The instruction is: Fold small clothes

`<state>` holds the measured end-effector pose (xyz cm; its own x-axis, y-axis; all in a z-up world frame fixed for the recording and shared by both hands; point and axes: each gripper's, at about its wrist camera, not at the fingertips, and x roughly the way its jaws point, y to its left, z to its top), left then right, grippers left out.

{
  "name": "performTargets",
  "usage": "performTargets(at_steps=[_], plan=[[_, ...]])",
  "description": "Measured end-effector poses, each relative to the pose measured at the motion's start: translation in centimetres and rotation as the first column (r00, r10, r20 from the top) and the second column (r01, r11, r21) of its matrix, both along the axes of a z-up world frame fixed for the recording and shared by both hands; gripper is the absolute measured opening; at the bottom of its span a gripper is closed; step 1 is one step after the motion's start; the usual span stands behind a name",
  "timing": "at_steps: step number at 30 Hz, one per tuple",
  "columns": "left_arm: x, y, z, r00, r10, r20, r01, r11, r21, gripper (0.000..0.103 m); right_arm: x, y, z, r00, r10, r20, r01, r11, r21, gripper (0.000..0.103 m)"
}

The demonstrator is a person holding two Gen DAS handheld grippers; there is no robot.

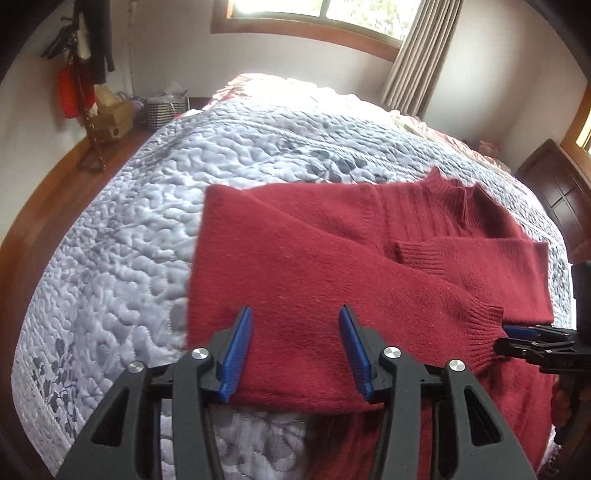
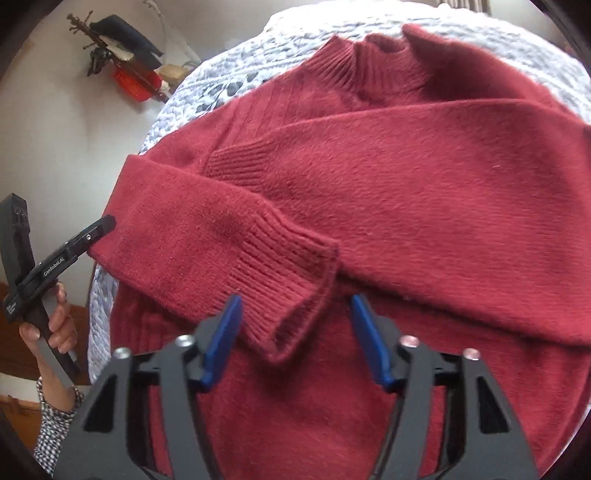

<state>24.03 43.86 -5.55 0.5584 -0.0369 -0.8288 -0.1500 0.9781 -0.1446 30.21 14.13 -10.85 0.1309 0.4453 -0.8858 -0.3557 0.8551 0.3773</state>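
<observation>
The right claw point(image 2: 295, 343), jaws apart, hovers at lower centre just short of the ribbed cuff point(image 2: 291, 280) of the red sweater point(image 2: 406, 206), nearer it than the equally parted left claw point(image 1: 295, 354).

Daylight from the window point(image 1: 321, 11) floods the room, blowing out the far end of the quilt point(image 1: 122, 221) below it to white glare. Nearer, soft even light w/ faint shadows. Heavy fisheye bend, dark vignette at edges. Slight motion blur along the sweater point(image 1: 314, 258) edge.
</observation>
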Motion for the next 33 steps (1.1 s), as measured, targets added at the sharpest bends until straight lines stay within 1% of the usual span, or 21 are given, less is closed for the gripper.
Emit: performTargets(at_steps=[1, 2, 3, 4, 5, 6, 7, 10, 13, 16, 18, 21, 24, 28, 30, 31, 33], plan=[[-0.2, 0.2, 0.1, 1.0, 0.004, 0.007, -0.004, 1.0, 0.015, 0.053, 0.1, 0.3, -0.2, 1.0, 0.003, -0.003, -0.003, 1.0, 0.005, 0.05], [-0.5, 0.4, 0.2, 1.0, 0.006, 0.012, -0.007, 1.0, 0.03, 0.053, 0.2, 0.5, -0.2, 1.0, 0.006, 0.005, -0.006, 1.0, 0.006, 0.025], [-0.5, 0.5, 0.3, 1.0, 0.008, 0.015, -0.009, 0.999, 0.039, 0.053, 0.2, 0.8, 0.0, 1.0, 0.017, 0.013, -0.017, 1.0, 0.005, 0.013], [-0.5, 0.9, 0.4, 1.0, 0.012, 0.017, -0.012, 0.999, 0.039, 0.053, 0.3, 0.9, 0.3, 1.0, 0.026, 0.017, -0.026, 0.999, 0.018, 0.01], [-0.4, 1.3, 0.5, 1.0, 0.016, 0.018, -0.017, 0.999, 0.032, 0.053, 0.2, 0.9, 0.9, 0.999, 0.027, 0.032, -0.028, 0.999, 0.029, 0.008], [-0.4, 1.6, 0.5, 1.0, 0.023, 0.021, -0.023, 0.999, 0.024, 0.053, 0.0, 0.8, 1.6, 0.998, 0.035, 0.06, -0.037, 0.999, 0.033, 0.008], [-0.4, 1.9, 0.6, 0.999, 0.033, 0.028, -0.033, 0.999, 0.017, 0.054, -0.2, 0.7, 2.8, 0.993, 0.045, 0.105, -0.049, 0.998, 0.037, 0.007], [-0.3, 2.4, 0.9, 0.997, 0.057, 0.044, -0.057, 0.998, 0.004, 0.056, -0.3, -0.5, 5.9, 0.981, 0.028, 0.194, -0.039, 0.998, 0.053, 0.007], [0.2, 2.2, 0.8, 0.998, 0.058, 0.037, -0.058, 0.998, -0.015, 0.056, 0.0, -2.4, 8.9, 0.959, 0.004, 0.282, -0.012, 1.0, 0.026, 0.007], [0.9, 1.4, 0.5, 0.998, 0.049, 0.032, -0.048, 0.999, -0.019, 0.056, 0.5, -5.4, 10.6, 0.948, -0.044, 0.315, 0.046, 0.999, -0.001, 0.007], [1.4, 0.7, 0.3, 0.999, 0.04, 0.027, -0.04, 0.999, -0.013, 0.056, 1.1, -8.0, 11.1, 0.941, -0.096, 0.325, 0.106, 0.994, -0.013, 0.007], [2.5, -0.8, -0.4, 1.0, 0.016, 0.01, -0.016, 1.0, -0.006, 0.056, 2.2, -11.7, 10.8, 0.937, -0.155, 0.312, 0.169, 0.986, -0.016, 0.007], [3.7, -2.3, -1.3, 1.0, -0.014, -0.019, 0.014, 1.0, 0.003, 0.056, 3.0, -14.6, 9.6, 0.934, -0.197, 0.297, 0.216, 0.976, -0.034, 0.007], [5.8, -4.0, -2.6, 0.999, -0.013, -0.052, 0.014, 0.999, 0.035, 0.056, 3.8, -16.9, 7.6, 0.928, -0.233, 0.289, 0.254, 0.966, -0.037, 0.007], [6.5, -4.6, -3.0, 0.998, -0.019, -0.06, 0.023, 0.998, 0.053, 0.058, 4.3, -18.0, 6.2, 0.922, -0.265, 0.282, 0.29, 0.955, -0.053, 0.008], [6.8, -4.9, -3.3, 0.998, -0.023, -0.064, 0.027, 0.998, 0.059, 0.061, 4.3, -18.5, 5.5, 0.92, -0.274, 0.278, 0.302, 0.951, -0.062, 0.008], [7.4, -5.6, -3.9, 0.996, -0.032, -0.078, 0.039, 0.995, 0.09, 0.062, 4.6, -18.9, 3.8, 0.932, -0.268, 0.244, 0.296, 0.952, -0.084, 0.012]])
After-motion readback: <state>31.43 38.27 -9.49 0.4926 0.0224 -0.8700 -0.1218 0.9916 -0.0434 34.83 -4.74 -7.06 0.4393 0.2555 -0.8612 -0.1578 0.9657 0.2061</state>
